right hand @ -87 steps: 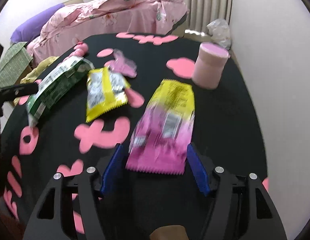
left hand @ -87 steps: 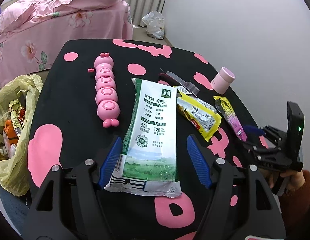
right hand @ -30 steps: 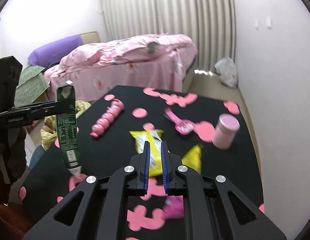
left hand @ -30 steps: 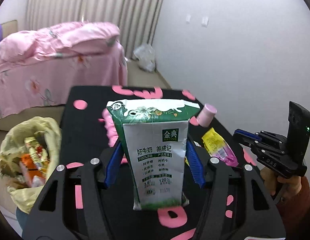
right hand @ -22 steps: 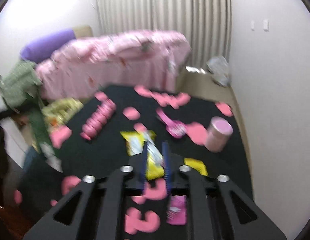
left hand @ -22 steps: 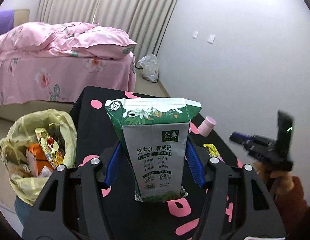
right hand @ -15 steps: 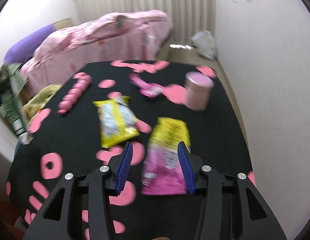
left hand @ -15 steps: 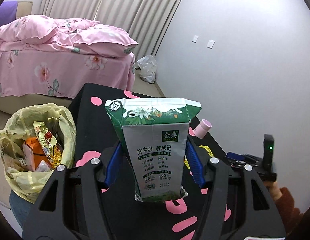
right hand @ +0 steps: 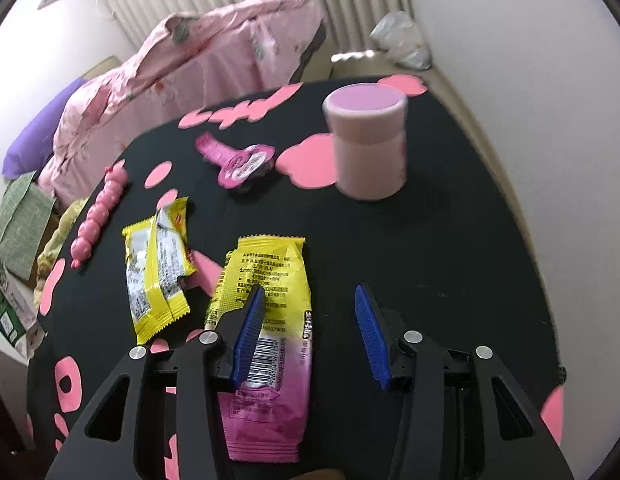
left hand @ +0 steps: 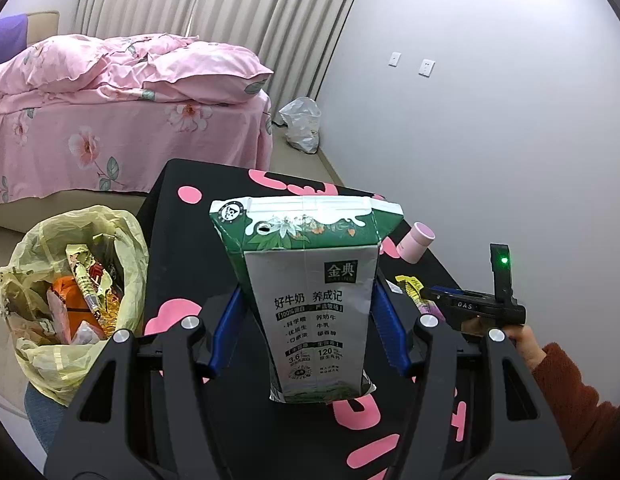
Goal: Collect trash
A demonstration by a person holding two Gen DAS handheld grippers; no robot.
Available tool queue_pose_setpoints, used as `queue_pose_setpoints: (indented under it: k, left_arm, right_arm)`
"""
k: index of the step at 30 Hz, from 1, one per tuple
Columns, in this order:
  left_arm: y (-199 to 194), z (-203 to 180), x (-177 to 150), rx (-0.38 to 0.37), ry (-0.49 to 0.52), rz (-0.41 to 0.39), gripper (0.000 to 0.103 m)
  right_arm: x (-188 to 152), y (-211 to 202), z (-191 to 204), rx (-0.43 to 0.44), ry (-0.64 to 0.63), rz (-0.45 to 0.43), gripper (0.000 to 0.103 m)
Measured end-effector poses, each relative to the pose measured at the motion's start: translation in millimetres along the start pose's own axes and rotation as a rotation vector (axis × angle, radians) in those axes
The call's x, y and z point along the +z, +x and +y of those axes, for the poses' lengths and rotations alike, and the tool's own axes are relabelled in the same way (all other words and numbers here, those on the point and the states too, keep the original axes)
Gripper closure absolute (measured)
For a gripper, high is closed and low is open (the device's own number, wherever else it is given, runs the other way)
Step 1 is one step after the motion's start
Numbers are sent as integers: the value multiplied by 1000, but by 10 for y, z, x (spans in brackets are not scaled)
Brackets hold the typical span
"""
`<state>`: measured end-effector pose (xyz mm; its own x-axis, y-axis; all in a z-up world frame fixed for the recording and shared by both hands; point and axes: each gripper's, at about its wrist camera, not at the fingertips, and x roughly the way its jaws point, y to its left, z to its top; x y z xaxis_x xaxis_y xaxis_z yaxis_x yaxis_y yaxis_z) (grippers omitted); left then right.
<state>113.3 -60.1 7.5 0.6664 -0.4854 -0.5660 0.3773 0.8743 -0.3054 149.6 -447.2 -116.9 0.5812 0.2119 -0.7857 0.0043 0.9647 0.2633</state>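
My left gripper (left hand: 306,330) is shut on a green and white milk carton (left hand: 310,296), held upright above the black table's near edge. A yellow trash bag (left hand: 70,304) full of wrappers hangs to the left of the table. My right gripper (right hand: 310,332) is open and low over the table (right hand: 449,240); its left finger lies over a yellow and pink snack wrapper (right hand: 270,340). A second yellow wrapper (right hand: 156,272) lies left of it. The right gripper also shows in the left wrist view (left hand: 461,304), and the carton at the right wrist view's left edge (right hand: 10,264).
A pink lidded cup (right hand: 367,140), a pink jelly cup with its strip (right hand: 242,162) and a pink caterpillar toy (right hand: 100,212) stand on the table. A pink bed (left hand: 110,108) is behind, a white bag (left hand: 300,124) on the floor by the wall.
My left gripper swung the carton left, so the trash bag looms larger. My right gripper opened and came down close over the yellow and pink wrapper.
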Motion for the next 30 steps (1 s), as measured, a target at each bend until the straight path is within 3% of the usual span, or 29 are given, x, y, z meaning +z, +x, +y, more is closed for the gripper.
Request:
queue_pose_setpoints:
  k: [3,5,7,9,17,20,21,22,23,27,30]
  left_arm:
    - [14,7,9,14,-1,5,47]
    - [27,8,18,18,-6,4,47]
    - [21,-7,10,15,-4,3,47]
    - [8,-42,0,14,3,3,47]
    - [-141,-40,45,29,5,-40,47]
    - [-198,-36,33,26,3,-51,47]
    - [-203,-33,30,27,2,-52,47]
    - [-209,-16,15,28,-1,-50,47]
    - [-213,3,3,28,-4,-47,47]
    - [-172,82,-34,34,-29,-32,47]
    - [-139,133,-63,30,-53,-25,47]
  right_arm:
    - [-53,-12,177,75,-80,38,73]
    - [-117,-55,298,98,-119,46,74]
    - [-185,-106,415,104,-161,46,96]
    - [-228,-172,506,78,-188,32,101]
    - [-89,-674,846,123,-257,-92,102]
    - [8,-605,734,107,-174,-92,96]
    - [20,-534,678,58,-141,-85,83]
    - [9,-484,649,19,-124,-79,63]
    - [-28,-422,635,3,-106,-72,57]
    - [-222,-274,723,38,-87,-22,56]
    - [-387,-178,837,-11,-114,10,55]
